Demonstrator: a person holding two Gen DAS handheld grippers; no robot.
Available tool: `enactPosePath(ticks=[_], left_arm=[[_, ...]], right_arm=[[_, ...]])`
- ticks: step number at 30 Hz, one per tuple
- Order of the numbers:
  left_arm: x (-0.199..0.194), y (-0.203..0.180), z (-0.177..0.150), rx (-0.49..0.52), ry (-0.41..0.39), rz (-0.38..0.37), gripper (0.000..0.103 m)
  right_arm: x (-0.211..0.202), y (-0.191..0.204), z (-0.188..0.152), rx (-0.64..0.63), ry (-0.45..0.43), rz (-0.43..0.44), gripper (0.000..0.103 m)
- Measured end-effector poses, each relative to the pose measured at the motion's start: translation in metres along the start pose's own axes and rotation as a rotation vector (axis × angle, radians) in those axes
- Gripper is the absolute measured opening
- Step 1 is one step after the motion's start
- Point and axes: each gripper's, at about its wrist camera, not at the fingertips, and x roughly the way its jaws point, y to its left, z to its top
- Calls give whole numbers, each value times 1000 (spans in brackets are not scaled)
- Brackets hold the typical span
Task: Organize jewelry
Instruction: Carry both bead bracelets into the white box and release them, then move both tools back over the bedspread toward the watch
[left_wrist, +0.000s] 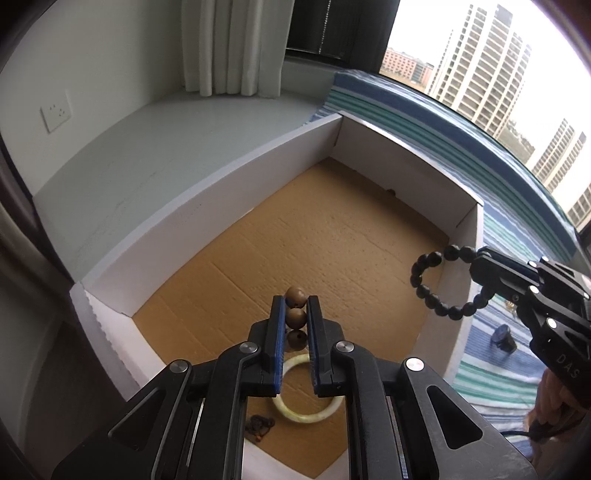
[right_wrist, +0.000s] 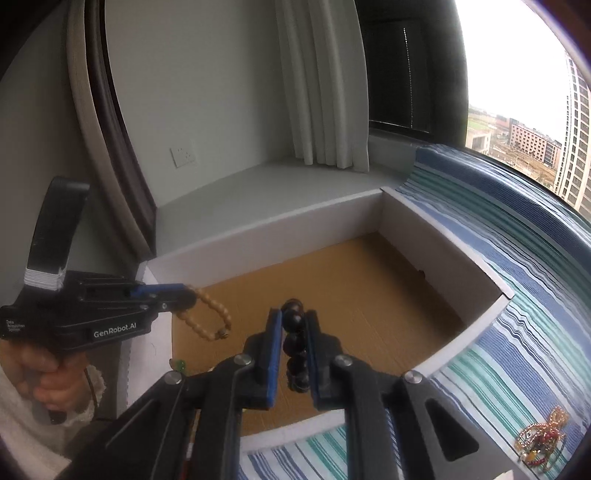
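Brown wooden beads of a bracelet are sitting pinched between the closed pads of the left gripper, hanging above the cardboard floor of the white-walled box. The right gripper is clamping a black bead bracelet over the box's right wall. A pale jade bangle is lying inside the box, while tangled gold jewellery is resting on the striped cloth outside.

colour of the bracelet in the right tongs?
Black beads, clearest in the left wrist view.
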Motion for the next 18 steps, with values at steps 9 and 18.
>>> enactPosePath(ticks=[9,18], left_arm=[[30,20,2,-33,52,73,13],[-15,13,-8,-8,-92,116,77]], right_arm=[[56,3,9,-7,78,-29,13],[12,2,21,44,-21,-22,63]])
